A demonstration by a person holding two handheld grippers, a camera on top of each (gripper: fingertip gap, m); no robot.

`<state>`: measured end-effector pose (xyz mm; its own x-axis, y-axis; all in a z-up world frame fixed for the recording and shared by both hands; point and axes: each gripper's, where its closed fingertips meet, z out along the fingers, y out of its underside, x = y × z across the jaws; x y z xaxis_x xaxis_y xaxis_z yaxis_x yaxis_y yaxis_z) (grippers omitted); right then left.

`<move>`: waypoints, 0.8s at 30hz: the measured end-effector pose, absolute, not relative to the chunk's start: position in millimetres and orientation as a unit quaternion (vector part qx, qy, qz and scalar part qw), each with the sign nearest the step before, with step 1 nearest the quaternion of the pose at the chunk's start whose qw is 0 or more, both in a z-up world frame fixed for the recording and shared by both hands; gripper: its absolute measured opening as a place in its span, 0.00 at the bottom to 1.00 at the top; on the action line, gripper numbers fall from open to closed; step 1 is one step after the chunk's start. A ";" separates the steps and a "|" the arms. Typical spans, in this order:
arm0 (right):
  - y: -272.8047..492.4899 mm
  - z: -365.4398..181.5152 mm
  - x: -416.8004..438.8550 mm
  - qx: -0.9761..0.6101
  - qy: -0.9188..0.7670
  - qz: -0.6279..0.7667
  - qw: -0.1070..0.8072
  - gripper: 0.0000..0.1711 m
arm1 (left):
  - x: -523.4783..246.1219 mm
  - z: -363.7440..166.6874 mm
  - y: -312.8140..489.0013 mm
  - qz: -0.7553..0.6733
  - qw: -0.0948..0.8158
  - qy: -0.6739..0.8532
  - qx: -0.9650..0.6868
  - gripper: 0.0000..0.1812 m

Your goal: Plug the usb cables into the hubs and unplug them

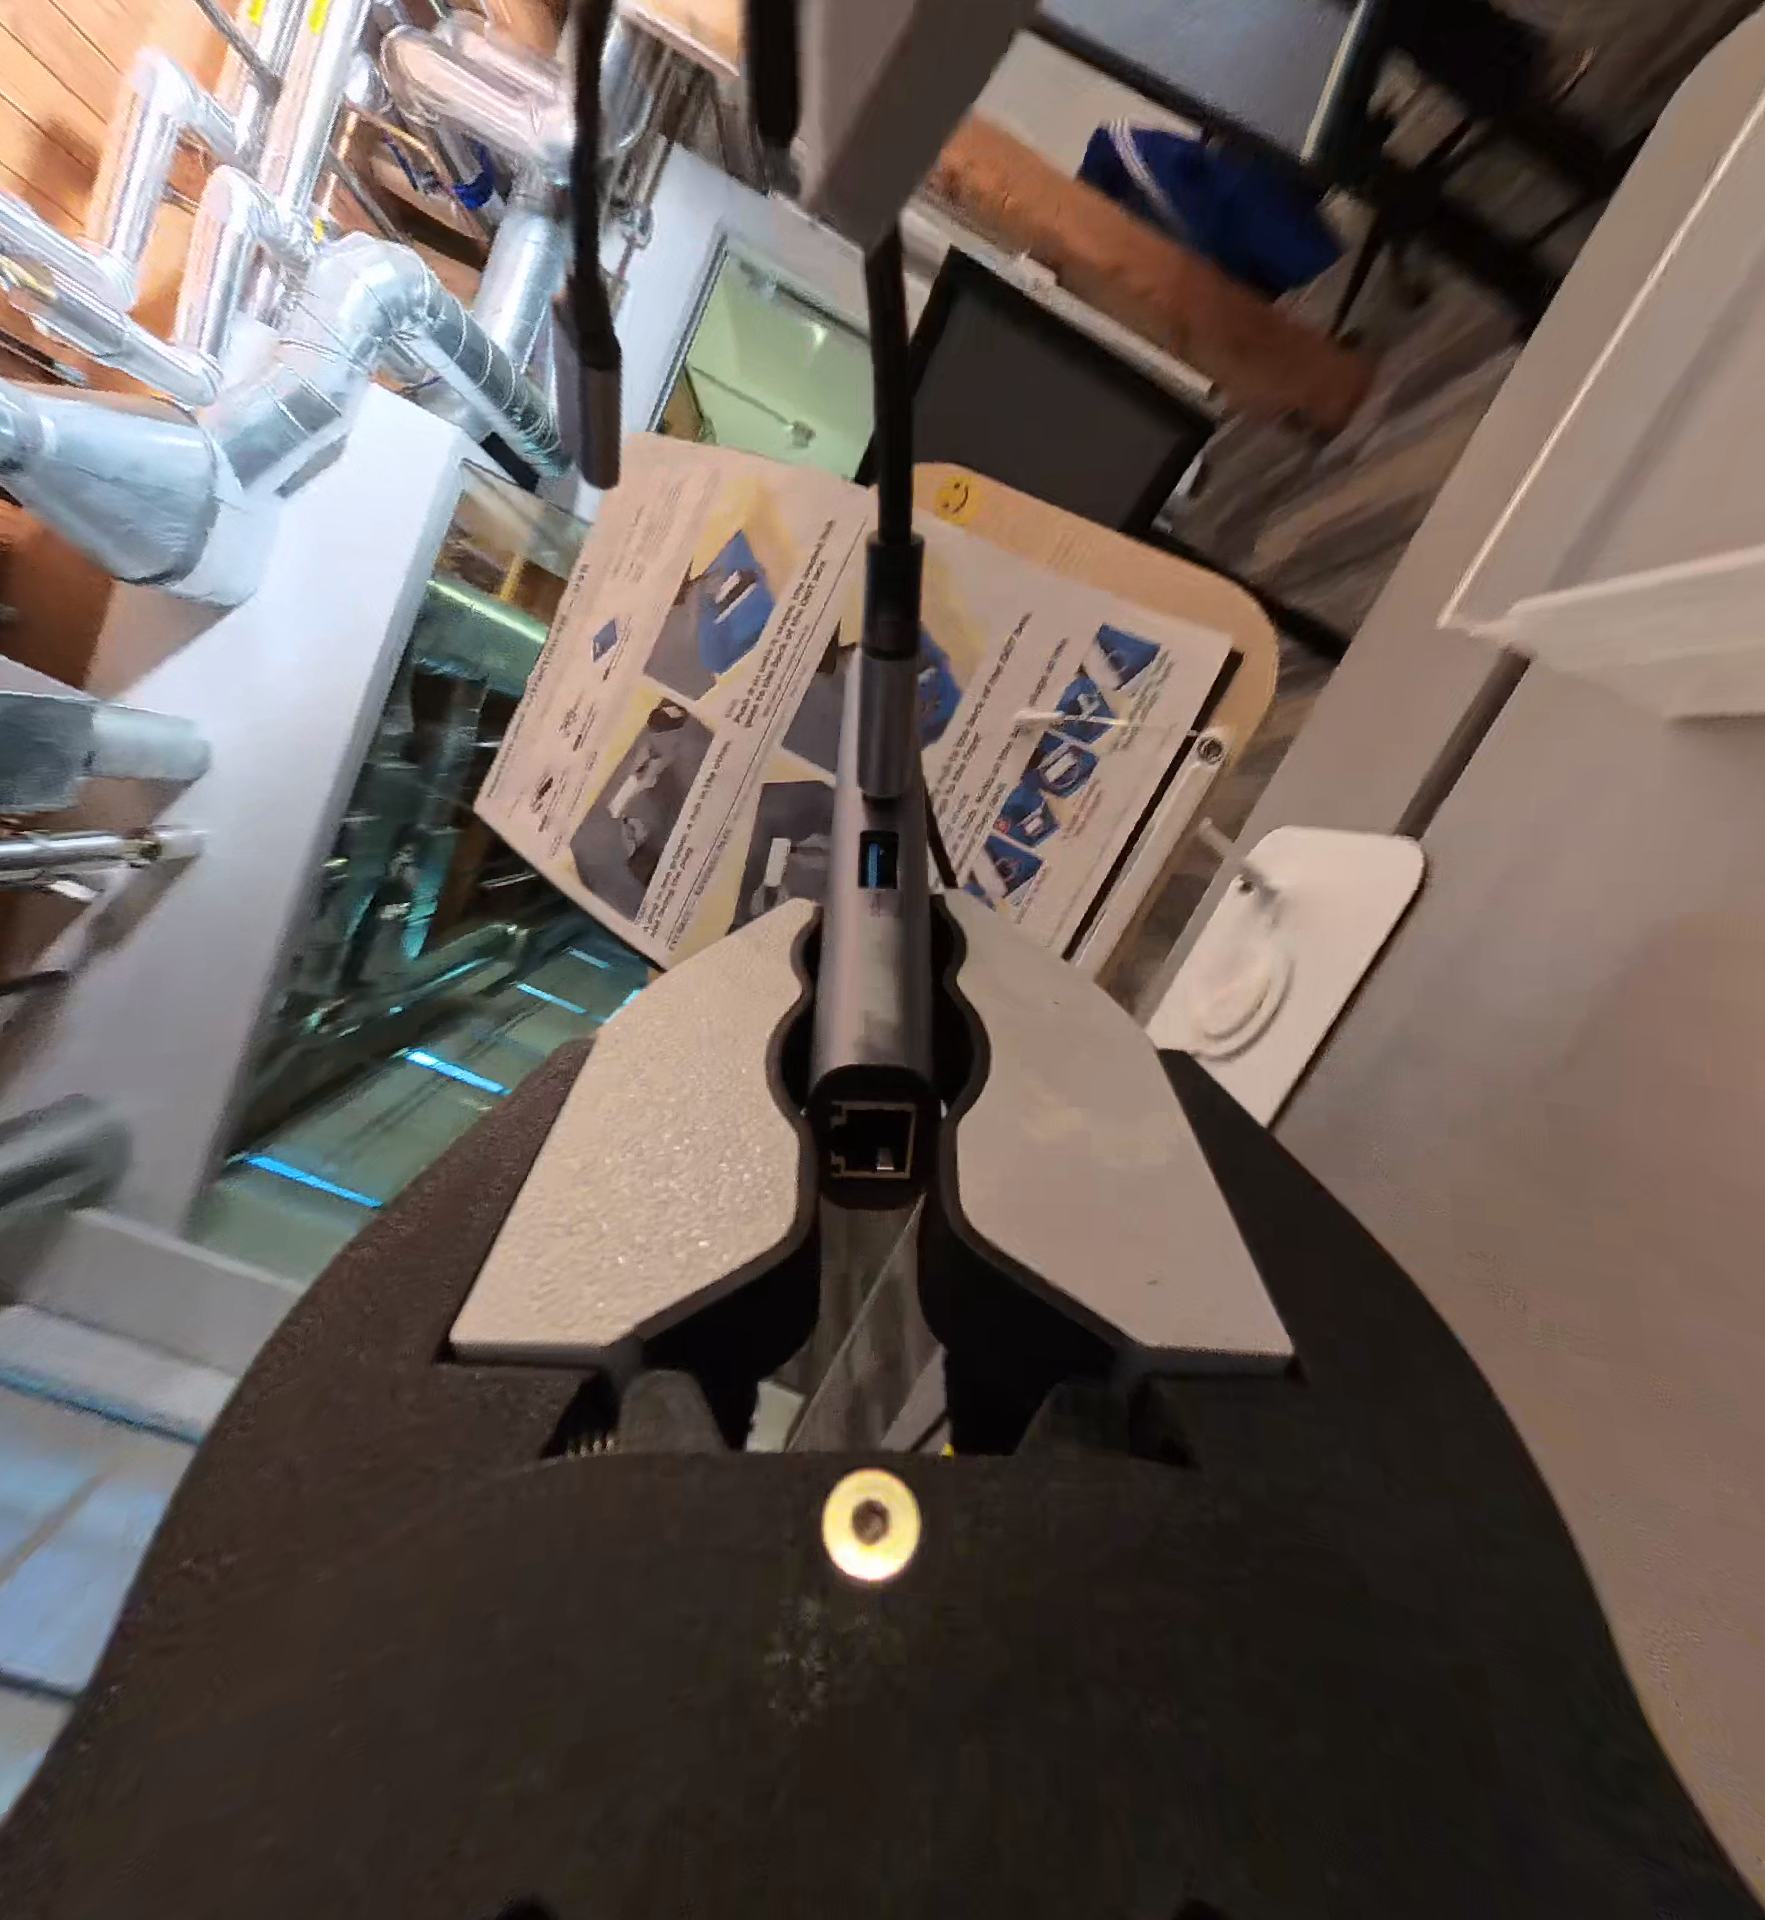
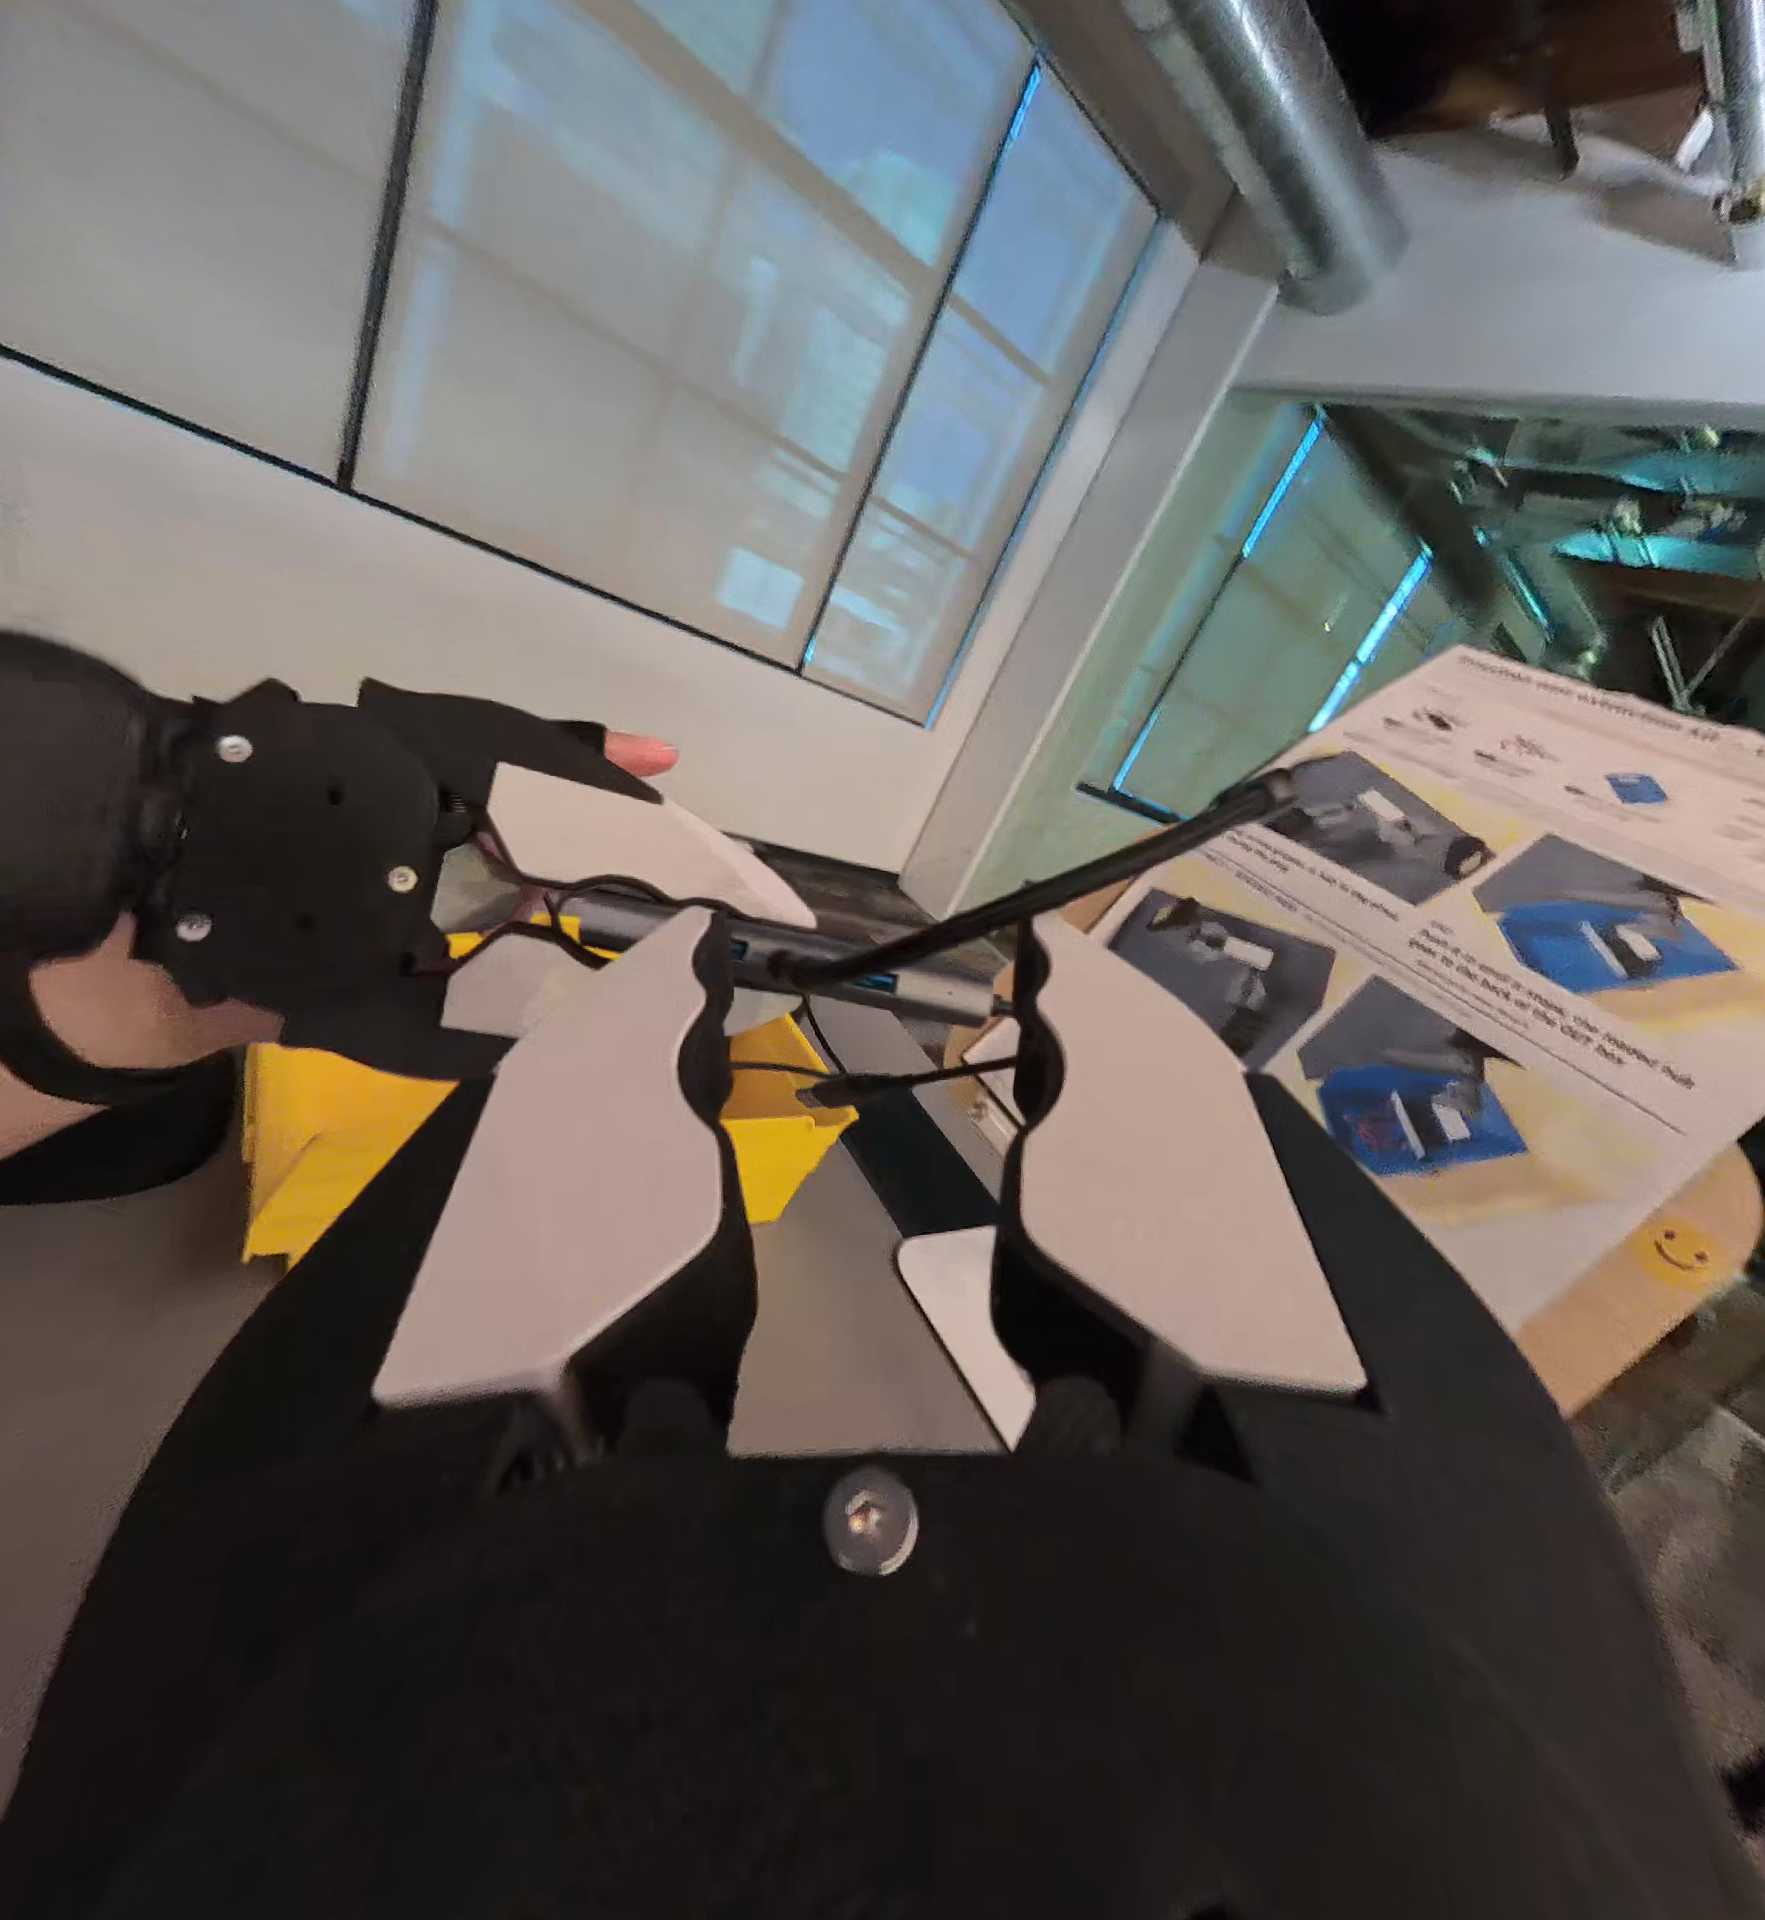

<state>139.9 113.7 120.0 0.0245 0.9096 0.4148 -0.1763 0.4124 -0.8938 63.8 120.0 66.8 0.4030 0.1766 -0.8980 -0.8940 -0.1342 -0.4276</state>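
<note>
The slim grey USB hub [image 1: 873,997], rigid, light and smooth-sided, sits clamped between the left gripper [image 1: 873,940] fingers, lengthwise. Beyond their tips a braided USB cable [image 1: 888,665] is plugged in; its stiff metal plug shell looks the best hold. The right gripper [image 2: 867,971] fingers stand apart, empty, just short of the hub.

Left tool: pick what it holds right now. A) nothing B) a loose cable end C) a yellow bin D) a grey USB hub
D: the left tool is shut on the grey USB hub, whose end socket faces the camera and which has one cable plug seated in it.
</note>
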 end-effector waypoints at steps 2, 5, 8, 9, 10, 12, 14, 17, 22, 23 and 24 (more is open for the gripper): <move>118.5 105.8 126.5 -0.369 -0.561 0.394 0.628 0.31 | 64.3 62.6 123.2 0.469 0.579 0.296 -0.598 0.09; 126.2 82.5 107.6 -0.418 -0.566 0.386 0.597 0.30 | 64.6 55.5 128.6 0.474 0.571 0.302 -0.598 0.09; 128.0 66.3 95.0 -0.446 -0.562 0.411 0.563 0.22 | 65.4 49.2 133.5 0.478 0.562 0.310 -0.600 0.09; 128.7 63.3 93.0 -0.449 -0.562 0.413 0.559 0.19 | 66.1 47.4 134.7 0.479 0.560 0.312 -0.599 0.09; 130.1 60.8 91.7 -0.452 -0.562 0.410 0.557 0.18 | 66.7 46.7 135.4 0.483 0.560 0.315 -0.595 0.09; 131.3 59.5 91.0 -0.453 -0.560 0.408 0.561 0.14 | 68.2 44.2 137.7 0.485 0.558 0.320 -0.592 0.09; 133.0 59.0 91.4 -0.455 -0.559 0.406 0.562 0.12 | 68.9 43.9 140.1 0.483 0.562 0.320 -0.590 0.09; 135.8 56.7 92.0 -0.462 -0.563 0.400 0.556 0.12 | 69.4 43.6 142.8 0.486 0.566 0.322 -0.583 0.09; 137.2 54.0 90.8 -0.468 -0.564 0.400 0.551 0.11 | 67.8 41.3 144.1 0.482 0.563 0.327 -0.586 0.09; 136.7 54.4 90.9 -0.466 -0.564 0.400 0.552 0.11 | 67.8 42.1 143.6 0.485 0.563 0.327 -0.584 0.09; 136.1 55.2 91.1 -0.464 -0.563 0.401 0.554 0.11 | 67.9 42.7 143.1 0.487 0.563 0.326 -0.582 0.09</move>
